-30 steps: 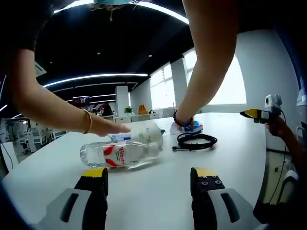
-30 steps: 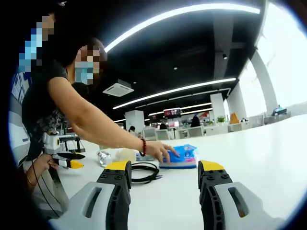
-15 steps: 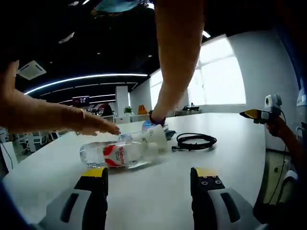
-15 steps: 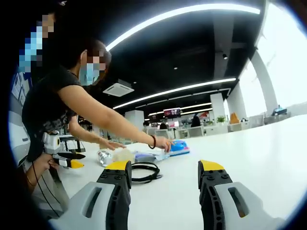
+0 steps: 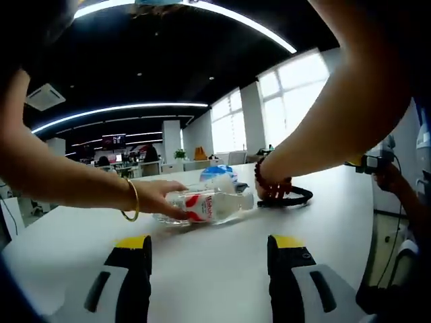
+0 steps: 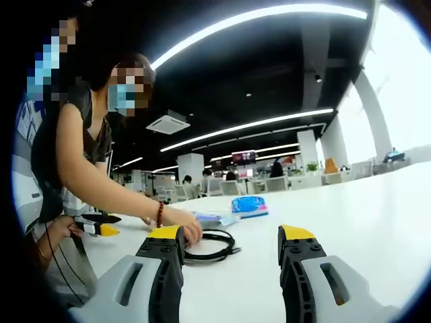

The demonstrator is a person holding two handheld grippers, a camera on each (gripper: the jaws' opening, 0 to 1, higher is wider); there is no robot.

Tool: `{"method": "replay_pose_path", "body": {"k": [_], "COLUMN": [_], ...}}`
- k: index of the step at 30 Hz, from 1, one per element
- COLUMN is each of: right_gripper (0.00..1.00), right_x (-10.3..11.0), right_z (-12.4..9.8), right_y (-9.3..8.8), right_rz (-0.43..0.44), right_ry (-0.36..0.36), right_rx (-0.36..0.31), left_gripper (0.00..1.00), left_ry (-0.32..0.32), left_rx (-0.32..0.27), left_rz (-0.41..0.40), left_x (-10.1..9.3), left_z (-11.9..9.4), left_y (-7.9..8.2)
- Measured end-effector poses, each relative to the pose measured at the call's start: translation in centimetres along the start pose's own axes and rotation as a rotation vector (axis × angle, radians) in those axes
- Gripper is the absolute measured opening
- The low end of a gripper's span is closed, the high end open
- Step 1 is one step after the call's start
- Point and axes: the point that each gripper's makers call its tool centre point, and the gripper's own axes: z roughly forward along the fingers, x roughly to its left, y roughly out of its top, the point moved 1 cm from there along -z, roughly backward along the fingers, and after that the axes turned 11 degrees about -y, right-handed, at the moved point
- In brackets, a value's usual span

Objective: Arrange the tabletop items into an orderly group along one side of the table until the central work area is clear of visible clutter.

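Your left gripper [image 5: 210, 259] hangs low over the white table [image 5: 337, 215] with its jaws wide apart and nothing between them; ahead, a clear water bottle [image 5: 205, 205] lies on its side under a person's hand [image 5: 158, 198], its contents too hard to make out. A second hand [image 5: 269, 192] rests on the black cable [image 5: 296, 196] just beside it. Your right gripper [image 6: 230, 256] is equally spread and empty, with the blue packet [image 6: 249, 204] lying flat well beyond the cable [image 6: 212, 245].
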Motion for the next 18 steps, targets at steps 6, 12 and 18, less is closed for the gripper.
{"method": "replay_pose_path", "body": {"k": [6,12,18], "right_gripper": [0.53,0.53,0.53], "right_x": [0.07,0.11,0.24], "right_z": [0.1,0.18,0.29], "right_y": [-0.04,-0.05,-0.28], "right_rz": [-0.004,-0.014,-0.019], "right_ry": [0.003,0.002,0.007], "right_rx": [0.005,0.011,0.019], "left_gripper": [0.69,0.69,0.69], "left_ry": [-0.002,0.005,0.018], "left_rx": [0.005,0.001,-0.003], "left_rz": [-0.006,-0.011,-0.018], "left_x": [0.03,0.29,0.66], "left_z": [0.01,-0.2,-0.59], "left_y": [-0.29,-0.33,-0.44]}}
